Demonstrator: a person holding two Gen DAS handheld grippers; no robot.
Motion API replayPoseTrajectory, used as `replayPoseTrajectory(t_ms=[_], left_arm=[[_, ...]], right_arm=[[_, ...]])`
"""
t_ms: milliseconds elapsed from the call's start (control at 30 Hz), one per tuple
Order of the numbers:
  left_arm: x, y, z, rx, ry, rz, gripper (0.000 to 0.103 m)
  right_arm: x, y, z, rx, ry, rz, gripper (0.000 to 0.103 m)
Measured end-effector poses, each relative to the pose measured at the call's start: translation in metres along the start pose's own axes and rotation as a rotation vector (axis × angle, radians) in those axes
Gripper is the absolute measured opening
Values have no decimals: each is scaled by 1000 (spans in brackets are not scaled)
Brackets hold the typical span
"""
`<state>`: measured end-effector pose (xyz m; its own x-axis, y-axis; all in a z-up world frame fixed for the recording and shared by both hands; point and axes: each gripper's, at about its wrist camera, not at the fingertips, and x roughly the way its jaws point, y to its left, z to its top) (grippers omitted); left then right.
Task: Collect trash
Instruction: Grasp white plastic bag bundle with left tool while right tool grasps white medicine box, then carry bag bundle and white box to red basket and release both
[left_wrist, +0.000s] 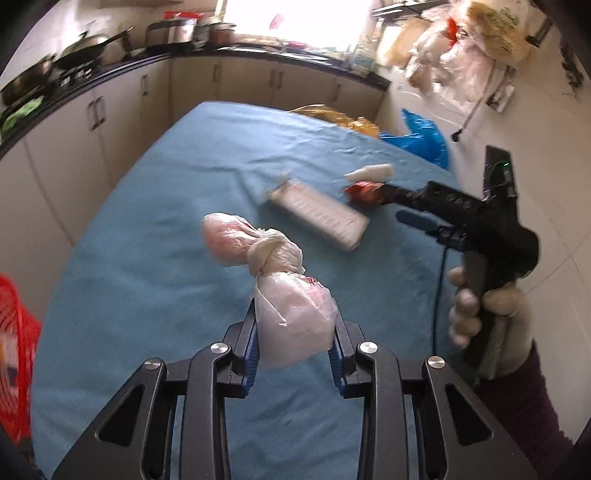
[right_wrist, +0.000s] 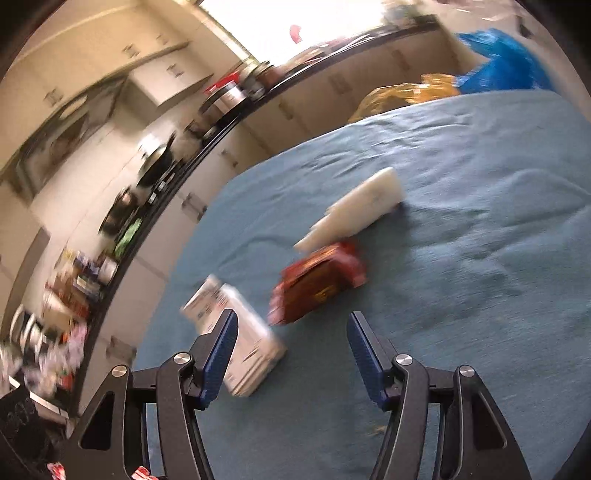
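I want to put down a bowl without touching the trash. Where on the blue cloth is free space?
Free: the wide blue cloth right of the red packet and the white wrapper, and the strip along the cabinet-side edge. Crowded: the middle, where the white box, packet and wrapper lie together.

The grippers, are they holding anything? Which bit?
The left gripper pinches the knotted plastic bag by its near, lower end. The right gripper is open and empty.

Both wrist cameras look steeply down along their fingers, close over the blue cloth (left_wrist: 155, 206); both see the white box (left_wrist: 321, 216) (right_wrist: 236, 332).
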<state>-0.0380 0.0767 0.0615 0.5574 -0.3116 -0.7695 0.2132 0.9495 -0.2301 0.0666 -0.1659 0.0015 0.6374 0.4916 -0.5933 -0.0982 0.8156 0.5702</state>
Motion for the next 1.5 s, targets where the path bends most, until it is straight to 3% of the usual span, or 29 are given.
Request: replayPoseTrajectory(t_ms=[100,267,533,700,733,800,900,1233,1500], left_arm=[[-3,17,-12,-34,1,18,31],[1,30,-20,-37,5,62,33],[12,44,-20,-80,29,0,44],[13,50,-21,-133,27,-31,44],[10,52,-22,-142,20,-37,38],[4,55,-25,-145,6,-36,32],[-10,56,-29,-140,-24,-14,32],[-61,59,-51,-139,-107,23,32],[-86,70,-72,-170,-129,102,31]], right_arm=[[10,20,-8,-93,39,-8,66],[23,33,-14,-160,61,-72,75],[64,74,-7,-310,176,-208,77],[80,88,-10,-359,176,-276,78],[83,90,-12,-366,176,-287,78],[86,98,-18,-411,176,-329,75],[88,109,-27,-469,177,-373,61],[45,128,-56,-447,127,-336,59],[-12,150,-89,-400,100,-195,59]])
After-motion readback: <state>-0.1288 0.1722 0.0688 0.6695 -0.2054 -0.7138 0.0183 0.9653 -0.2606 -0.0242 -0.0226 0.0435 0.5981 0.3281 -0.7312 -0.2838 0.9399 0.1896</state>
